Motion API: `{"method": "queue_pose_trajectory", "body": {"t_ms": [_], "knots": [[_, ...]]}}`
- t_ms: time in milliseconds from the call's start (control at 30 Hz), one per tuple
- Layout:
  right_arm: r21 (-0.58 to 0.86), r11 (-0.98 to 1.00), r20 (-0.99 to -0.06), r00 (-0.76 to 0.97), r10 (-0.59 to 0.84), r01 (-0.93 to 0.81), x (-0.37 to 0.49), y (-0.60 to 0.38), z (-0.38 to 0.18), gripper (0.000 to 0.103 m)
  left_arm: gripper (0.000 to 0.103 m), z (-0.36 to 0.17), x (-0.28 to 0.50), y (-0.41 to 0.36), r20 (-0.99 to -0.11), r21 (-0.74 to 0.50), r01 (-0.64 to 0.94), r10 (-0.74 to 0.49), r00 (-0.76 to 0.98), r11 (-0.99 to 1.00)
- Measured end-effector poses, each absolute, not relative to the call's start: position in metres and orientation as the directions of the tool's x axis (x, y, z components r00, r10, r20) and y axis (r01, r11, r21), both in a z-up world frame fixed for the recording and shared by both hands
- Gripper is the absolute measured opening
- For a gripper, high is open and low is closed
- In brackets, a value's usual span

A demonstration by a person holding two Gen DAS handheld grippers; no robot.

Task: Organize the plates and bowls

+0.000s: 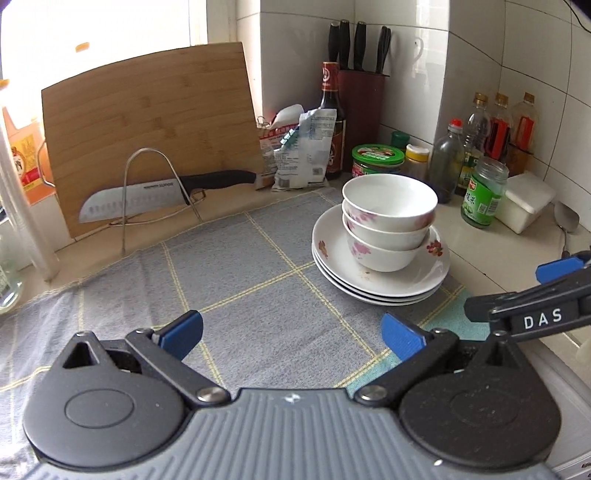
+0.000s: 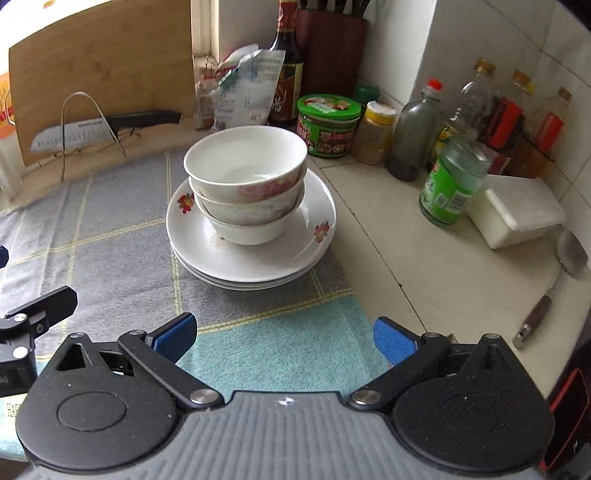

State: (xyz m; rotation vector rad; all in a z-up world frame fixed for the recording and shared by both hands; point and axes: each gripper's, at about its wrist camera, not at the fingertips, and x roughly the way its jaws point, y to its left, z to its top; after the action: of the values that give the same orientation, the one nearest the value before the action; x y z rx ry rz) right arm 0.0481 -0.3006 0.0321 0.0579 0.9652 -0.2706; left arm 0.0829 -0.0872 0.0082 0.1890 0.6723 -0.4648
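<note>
Three bowls [image 2: 245,184] are nested on a stack of three plates [image 2: 251,240], set on the checked cloth [image 1: 240,280] at the counter [image 2: 424,266] edge of it. The left claw [image 1: 291,336] and right claw [image 2: 284,338] are both spread wide, with nothing held, well short of the stack.

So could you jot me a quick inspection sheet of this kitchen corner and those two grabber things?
Surface: tiled counter partly covered by a checked cloth.
Job's things: three bowls nested on three stacked plates, on the cloth.
Clutter: knife in a wire rack against a cutting board; jars and bottles; spoon.
Grippers: left gripper and right gripper both open, empty.
Cables: one on the wall.
Surroundings: white wall tiles, knife block.
</note>
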Motion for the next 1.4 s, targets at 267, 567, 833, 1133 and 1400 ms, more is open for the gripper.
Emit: {"method": "queue_pose_trajectory", "body": {"t_ms": [267,567,833,1133,1400], "knots": [[-0.044,0.959,-0.78,0.59,-0.208,0.281,0.023,-0.289,0.053,0.103,0.102,0.027,0.063,-0.082,-0.61,0.025,0.459,-0.35,0.711,0.888],[-0.023,0.956,-0.763,0.613,-0.205,0.292,0.01,-0.284,0.061,0.103,0.102,0.035,0.053,-0.081,-0.592,0.024,0.465,-0.362,0.72,0.885],[-0.018,0.957,-0.753,0.626,-0.204,0.29,0.007,-0.28,0.066,0.103,0.102,0.039,0.052,-0.077,-0.581,0.024,0.452,-0.356,0.732,0.892],[-0.021,0.957,-0.748,0.631,-0.206,0.289,0.008,-0.277,0.07,0.103,0.102,0.043,0.053,-0.073,-0.578,0.009,0.451,-0.363,0.731,0.893],[-0.023,0.956,-0.745,0.633,-0.21,0.291,0.009,-0.276,0.072,0.103,0.102,0.046,0.054,-0.072,-0.575,-0.003,0.458,-0.376,0.726,0.889]]}}
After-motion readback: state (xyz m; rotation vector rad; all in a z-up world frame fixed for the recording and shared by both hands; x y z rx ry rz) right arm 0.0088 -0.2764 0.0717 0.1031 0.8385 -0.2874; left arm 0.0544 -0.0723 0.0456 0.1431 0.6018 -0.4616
